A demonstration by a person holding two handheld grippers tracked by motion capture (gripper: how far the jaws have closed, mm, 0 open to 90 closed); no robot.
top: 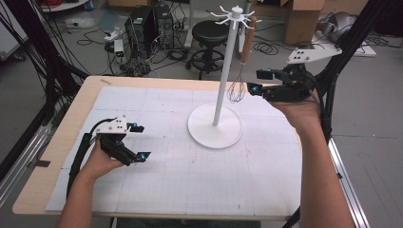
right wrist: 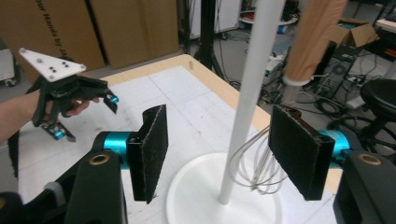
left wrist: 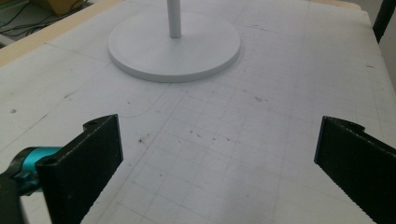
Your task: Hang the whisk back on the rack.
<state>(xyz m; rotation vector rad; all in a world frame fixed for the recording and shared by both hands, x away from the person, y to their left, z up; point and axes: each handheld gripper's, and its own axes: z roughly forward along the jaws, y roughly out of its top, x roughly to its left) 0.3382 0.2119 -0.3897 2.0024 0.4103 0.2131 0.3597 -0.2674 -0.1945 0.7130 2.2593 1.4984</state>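
The right gripper [right wrist: 217, 154], its jaws spread wide, brackets the stand's pole [right wrist: 247, 98] and the whisk [right wrist: 261, 163] hanging from a hook beside that pole. The whisk looks light; its wire loops are springy and slippery, so the stiff wooden handle [right wrist: 313, 39] seems the better hold. Well left of the stand, the left gripper [top: 128, 142] hovers released over the gridded tabletop [top: 199, 180]; cables and boxes crowd the floor behind.

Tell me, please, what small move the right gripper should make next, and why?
Probably ease the right gripper forward until its open jaws straddle the wooden-handled wire whisk hanging from the white hook stand, then close. In the right gripper view the whisk's wires lie just beyond the jaws, beside the pole, not yet gripped.
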